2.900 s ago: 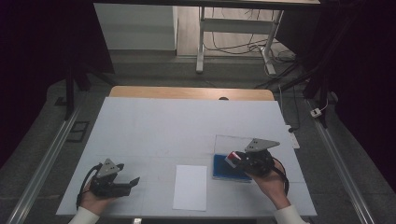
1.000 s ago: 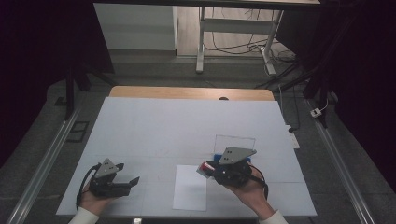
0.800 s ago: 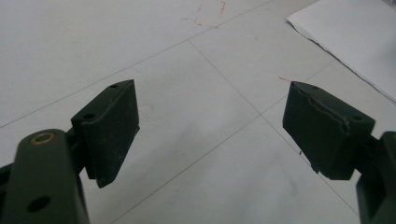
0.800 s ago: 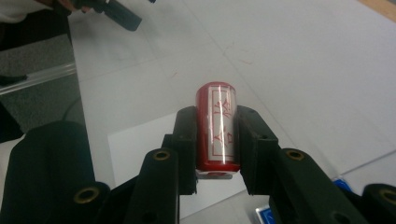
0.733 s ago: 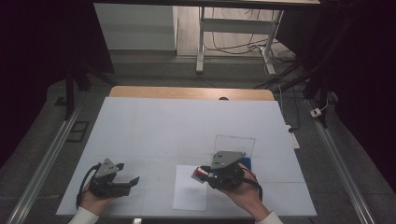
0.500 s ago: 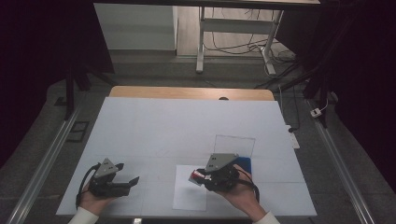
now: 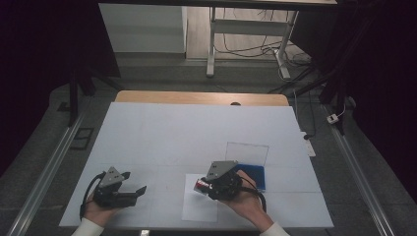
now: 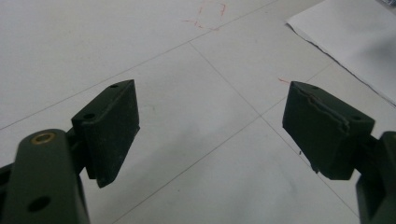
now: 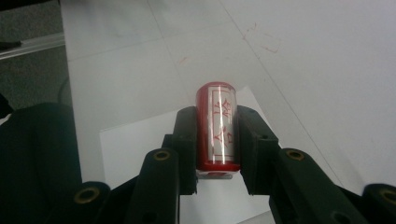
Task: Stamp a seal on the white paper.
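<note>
Since the earliest high view the right claw (image 7: 202, 186) has travelled left from over the blue tray (image 7: 253, 177) to the white paper sheet (image 7: 199, 206), carrying a small red cylinder with a silver patterned label (image 9: 218, 127); the left claw (image 7: 139, 191) has stayed put near the bench's front left. Now the right claw's jaws are clamped on the cylinder's two sides, and in the right gripper view its rounded end pokes out past the jaw tips above the near part of the paper. The left claw's jaws stand wide apart with nothing between them, low over bare surface, and the left gripper view catches a corner of the paper ahead to its right.

The bench (image 7: 196, 132) is a broad white board crossed by faint lines, with a few small red marks; a strip of wood shows along its far edge. A clear upright panel (image 7: 247, 152) stands at the tray's far side. Around it the room is dim: grey floor, metal rails (image 7: 49, 162) running along both sides, a pale table frame (image 7: 246, 29) and loose cables beyond the far edge.

The whole far half of the bench lies open. Both hands work close to the front edge, the paper's near end almost reaching it, and the tray sits just right of the right hand (image 7: 248, 204).
</note>
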Available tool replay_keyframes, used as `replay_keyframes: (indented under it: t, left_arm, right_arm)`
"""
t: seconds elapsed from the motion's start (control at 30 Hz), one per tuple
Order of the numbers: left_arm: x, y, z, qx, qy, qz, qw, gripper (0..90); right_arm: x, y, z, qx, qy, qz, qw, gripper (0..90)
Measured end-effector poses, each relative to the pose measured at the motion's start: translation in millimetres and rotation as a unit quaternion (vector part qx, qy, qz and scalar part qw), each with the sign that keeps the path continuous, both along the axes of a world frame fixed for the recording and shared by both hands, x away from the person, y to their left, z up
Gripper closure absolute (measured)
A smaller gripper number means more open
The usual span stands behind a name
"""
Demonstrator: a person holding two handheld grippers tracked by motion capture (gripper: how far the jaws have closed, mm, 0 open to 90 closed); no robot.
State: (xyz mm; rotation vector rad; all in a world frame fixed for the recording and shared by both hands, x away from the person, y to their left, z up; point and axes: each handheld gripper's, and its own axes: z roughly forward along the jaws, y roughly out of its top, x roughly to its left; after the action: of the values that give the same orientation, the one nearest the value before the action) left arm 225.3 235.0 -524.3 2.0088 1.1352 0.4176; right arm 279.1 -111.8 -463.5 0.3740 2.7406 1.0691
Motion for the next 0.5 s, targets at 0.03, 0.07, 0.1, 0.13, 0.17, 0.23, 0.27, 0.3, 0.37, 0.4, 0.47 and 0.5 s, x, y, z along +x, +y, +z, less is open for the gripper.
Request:
replay_keyframes:
  t: [0.03, 0.07, 0.1, 0.13, 0.17, 0.23, 0.27, 0.3, 0.37, 0.4, 0.47, 0.5]
  left_arm:
    - [-0.1, 0.2, 0.1, -0.001, 0.000, 0.000, 1.0000, 18.8]
    - [-0.2, 0.3, 0.2, 0.000, 0.000, -0.001, 1.0000, 18.9]
    - [-0.3, 0.1, 0.2, 0.000, 0.000, -0.001, 1.0000, 18.9]
    - [-0.4, 0.2, 0.3, 0.000, 0.000, -0.001, 1.0000, 18.9]
    - [-0.4, 0.2, 0.3, 0.001, 0.000, -0.001, 1.0000, 18.8]
    - [-0.2, 0.1, 0.2, 0.001, 0.000, -0.001, 1.0000, 18.9]
    - [-0.2, 0.1, 0.1, 0.001, 0.000, -0.001, 1.0000, 18.9]
    - [-0.1, 0.1, 0.0, 0.001, 0.000, -0.001, 1.0000, 18.9]
    - [-0.1, 0.2, 0.1, 0.000, 0.000, -0.001, 1.0000, 18.9]
    - [-0.2, 0.4, 0.2, 0.001, -0.001, -0.001, 1.0000, 18.9]
    - [-0.3, 0.5, 0.2, 0.001, 0.000, -0.002, 1.0000, 18.9]
    - [-0.3, 0.5, 0.2, 0.001, 0.000, -0.001, 1.0000, 19.0]
  right_arm:
    - [0.6, 1.4, -1.2, -0.003, 0.003, 0.000, 1.0000, 70.5]
    - [1.2, 3.2, -2.5, -0.009, 0.006, 0.000, 0.9999, 70.5]
    - [1.8, 4.8, -3.9, -0.012, 0.007, 0.001, 0.9999, 70.5]
    - [1.9, 6.3, -5.1, -0.015, 0.008, 0.001, 0.9999, 70.6]
    - [2.2, 7.4, -6.1, -0.017, 0.010, 0.001, 0.9998, 70.6]
    - [3.0, 9.0, -7.7, -0.022, 0.015, 0.002, 0.9997, 70.6]
    - [3.2, 9.5, -8.3, -0.024, 0.015, 0.002, 0.9996, 70.6]
    - [3.7, 9.8, -8.8, -0.029, 0.014, 0.001, 0.9995, 70.6]
    - [4.3, 10.5, -10.5, -0.033, 0.014, -0.003, 0.9994, 70.6]
    - [4.6, 10.7, -11.2, -0.035, 0.014, -0.004, 0.9993, 70.6]
    - [4.9, 10.9, -12.0, -0.041, 0.015, -0.006, 0.9990, 70.6]
    - [5.1, 11.1, -12.5, -0.042, 0.016, -0.005, 0.9990, 70.6]
